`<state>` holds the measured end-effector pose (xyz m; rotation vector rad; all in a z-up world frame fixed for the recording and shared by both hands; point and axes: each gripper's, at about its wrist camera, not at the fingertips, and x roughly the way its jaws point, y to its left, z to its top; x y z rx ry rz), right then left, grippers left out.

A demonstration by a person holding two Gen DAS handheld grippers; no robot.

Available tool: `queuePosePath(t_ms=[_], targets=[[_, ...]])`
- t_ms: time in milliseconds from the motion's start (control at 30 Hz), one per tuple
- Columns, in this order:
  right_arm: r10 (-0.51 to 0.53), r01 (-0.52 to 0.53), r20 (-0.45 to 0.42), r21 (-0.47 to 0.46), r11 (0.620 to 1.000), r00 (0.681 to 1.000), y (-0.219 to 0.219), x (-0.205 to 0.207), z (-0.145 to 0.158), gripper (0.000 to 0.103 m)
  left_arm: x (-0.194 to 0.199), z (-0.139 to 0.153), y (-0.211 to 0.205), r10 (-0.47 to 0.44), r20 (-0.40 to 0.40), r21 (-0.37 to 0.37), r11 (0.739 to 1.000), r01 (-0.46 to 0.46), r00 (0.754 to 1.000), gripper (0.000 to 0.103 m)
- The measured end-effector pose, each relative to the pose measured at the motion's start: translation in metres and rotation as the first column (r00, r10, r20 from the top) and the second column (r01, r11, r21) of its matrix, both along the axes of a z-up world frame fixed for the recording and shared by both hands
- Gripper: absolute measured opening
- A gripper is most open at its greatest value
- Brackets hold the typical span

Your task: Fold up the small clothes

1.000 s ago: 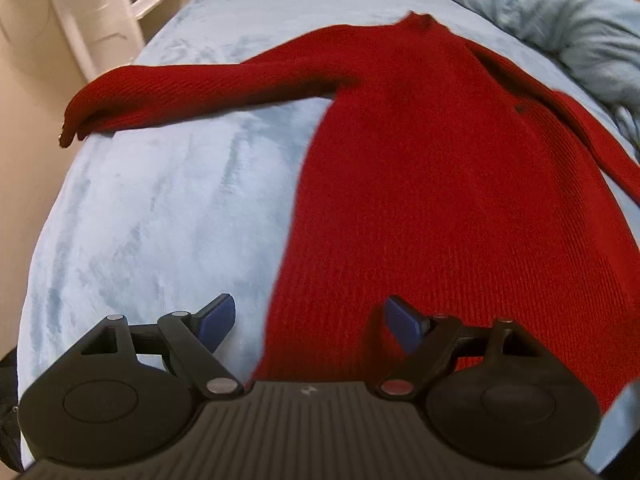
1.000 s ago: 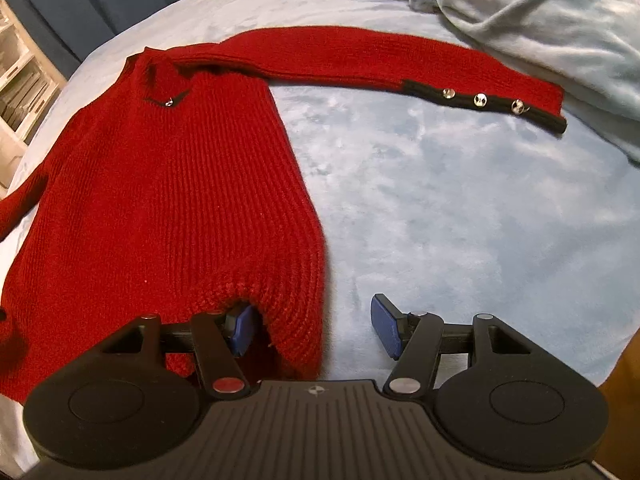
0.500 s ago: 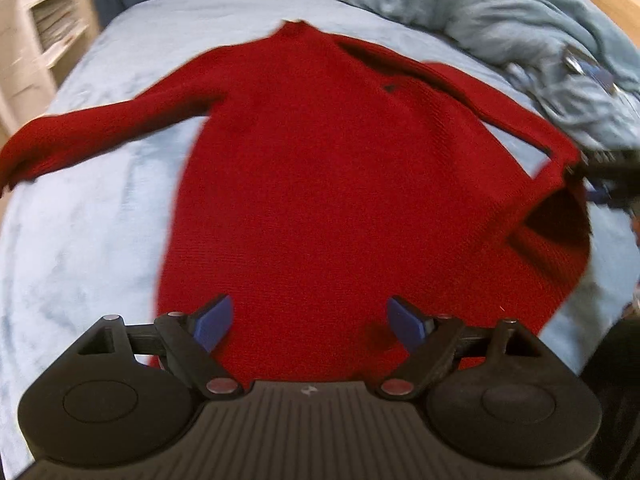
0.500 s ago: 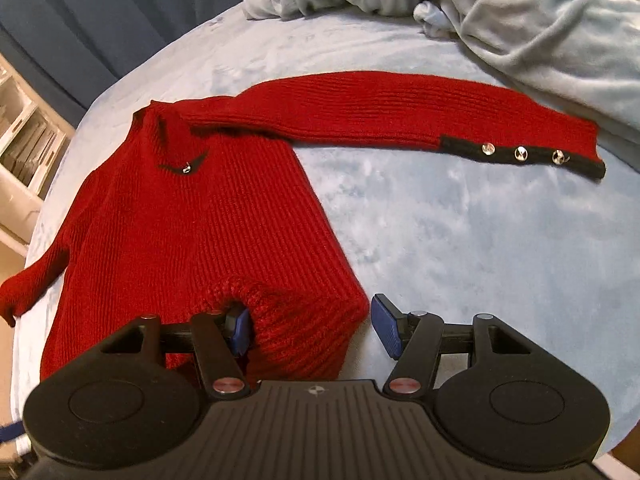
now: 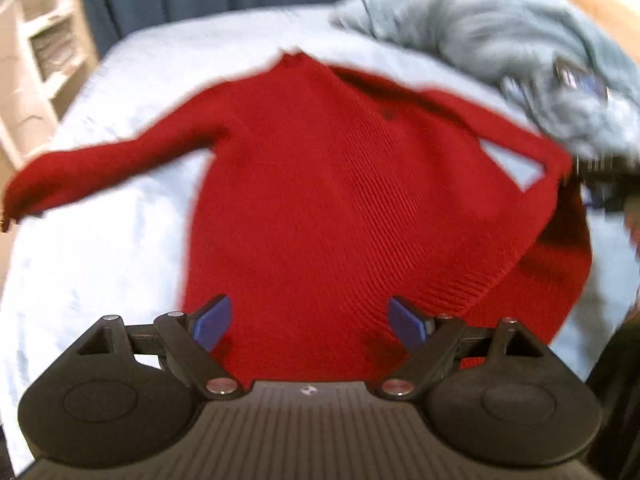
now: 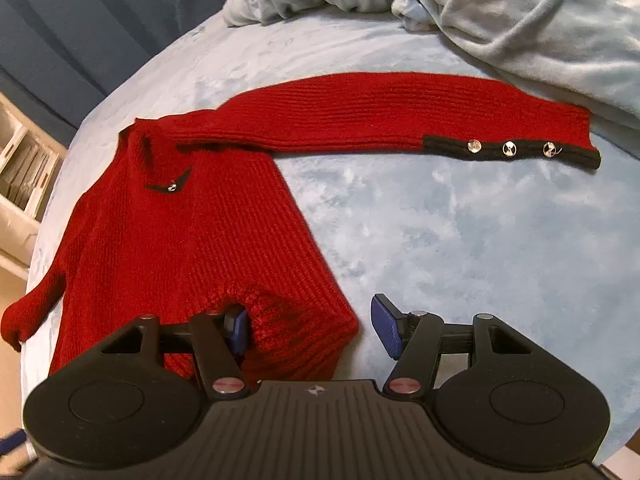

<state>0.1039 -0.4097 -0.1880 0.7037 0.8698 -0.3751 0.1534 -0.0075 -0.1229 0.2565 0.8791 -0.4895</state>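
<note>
A red knitted sweater [image 5: 328, 200] lies spread on a pale blue bed, collar far, both sleeves out sideways. My left gripper [image 5: 308, 322] is open and empty, hovering over the hem near its left side. In the right wrist view the sweater [image 6: 192, 240] has a black cuff with three silver buttons [image 6: 510, 149] on its right sleeve. My right gripper [image 6: 310, 326] is open, its left finger tucked under the lifted right hem corner [image 6: 280, 320], which sits between the jaws. That raised corner also shows at the right of the left wrist view [image 5: 560, 216].
A crumpled grey-blue blanket [image 6: 500, 8] lies at the far right of the bed [image 6: 460, 232], also seen in the left wrist view [image 5: 500, 40]. A white shelf unit [image 5: 36, 52] stands left of the bed. Dark blue curtains hang behind.
The right gripper has lifted the right hem corner off the bed. The left gripper has swung right, from the left edge of the sweater to over its hem.
</note>
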Motion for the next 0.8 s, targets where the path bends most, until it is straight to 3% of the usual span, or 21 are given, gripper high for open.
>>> queuePosePath(t_ms=[167, 300, 467, 533, 633, 733, 800], targets=[[-0.035, 0.035, -0.005, 0.031, 0.999, 0.999, -0.002, 0.009, -0.007, 0.062, -0.004, 0.02, 0.017, -0.05, 0.047, -0.032, 0.998, 0.052, 0.998, 0.09], [-0.043, 0.044, -0.012, 0.038, 0.998, 0.999, -0.001, 0.01, -0.009, 0.062, -0.022, 0.01, 0.014, -0.134, 0.024, -0.082, 0.987, 0.136, 0.991, 0.095], [-0.037, 0.037, -0.013, 0.033, 0.999, 0.999, -0.002, 0.01, -0.006, 0.062, -0.024, -0.032, 0.001, -0.16, 0.001, 0.049, 0.986, 0.16, 0.987, 0.095], [-0.035, 0.035, -0.01, 0.034, 0.999, 0.999, -0.003, 0.01, -0.004, 0.062, -0.013, -0.049, 0.004, -0.109, -0.018, 0.11, 0.988, 0.11, 0.994, 0.095], [-0.033, 0.033, -0.003, 0.032, 0.999, 0.999, -0.004, 0.009, -0.002, 0.062, 0.013, -0.064, 0.019, 0.049, -0.003, 0.197, 0.979, -0.048, 0.999, 0.095], [-0.041, 0.041, -0.006, 0.044, 0.998, 0.999, -0.006, 0.01, -0.004, 0.062, 0.046, -0.071, 0.044, 0.253, -0.014, 0.24, 0.94, -0.242, 0.967, 0.095], [-0.043, 0.045, -0.03, 0.071, 0.996, 0.999, -0.006, 0.011, -0.01, 0.07, 0.063, -0.072, 0.06, 0.335, -0.073, 0.203, 0.927, -0.315, 0.939, 0.095]])
